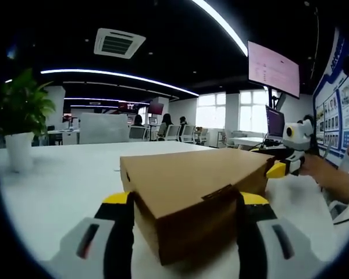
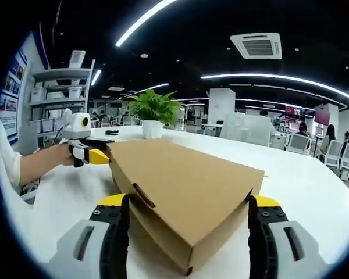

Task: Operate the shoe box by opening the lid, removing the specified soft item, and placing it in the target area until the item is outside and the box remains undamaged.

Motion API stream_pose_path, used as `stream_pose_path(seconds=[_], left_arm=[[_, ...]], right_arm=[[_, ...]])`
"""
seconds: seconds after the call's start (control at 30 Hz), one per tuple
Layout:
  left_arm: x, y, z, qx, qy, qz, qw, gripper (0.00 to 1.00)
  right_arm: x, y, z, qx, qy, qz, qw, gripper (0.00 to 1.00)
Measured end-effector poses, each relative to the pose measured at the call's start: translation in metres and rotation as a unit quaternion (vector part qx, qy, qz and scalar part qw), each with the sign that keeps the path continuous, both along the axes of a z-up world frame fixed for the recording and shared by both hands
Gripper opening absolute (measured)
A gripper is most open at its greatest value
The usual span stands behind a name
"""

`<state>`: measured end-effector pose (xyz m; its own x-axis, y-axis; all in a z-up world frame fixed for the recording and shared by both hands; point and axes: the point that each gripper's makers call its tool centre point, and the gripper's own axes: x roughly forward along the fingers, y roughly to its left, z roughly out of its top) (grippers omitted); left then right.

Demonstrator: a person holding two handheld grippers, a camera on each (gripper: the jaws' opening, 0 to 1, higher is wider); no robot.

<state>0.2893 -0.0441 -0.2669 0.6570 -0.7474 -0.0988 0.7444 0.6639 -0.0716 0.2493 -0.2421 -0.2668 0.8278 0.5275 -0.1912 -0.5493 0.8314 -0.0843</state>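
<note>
Left tongs (image 1: 186, 200) and right tongs (image 2: 187, 203) straddling closed shoe box (image 1: 198, 186) ends

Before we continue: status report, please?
Both grippers open, fingers astride opposite box ends. Cardboard box lid closed, on white table. Potted plant clear of it.

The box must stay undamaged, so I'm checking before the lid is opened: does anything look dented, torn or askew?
Nothing stands out. The cardboard box sits closed on the white table, lid flat, tab tucked, no visible dents or tears.
</note>
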Motion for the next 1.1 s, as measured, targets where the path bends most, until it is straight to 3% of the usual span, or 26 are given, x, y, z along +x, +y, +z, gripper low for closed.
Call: stream_pose_path(seconds=[1.1], left_arm=[[-0.028,0.007,-0.001,-0.002,-0.004,0.024,0.9997,0.71]], right_arm=[[-0.016,0.004,0.003,0.005,-0.004,0.032,0.9995,0.86]])
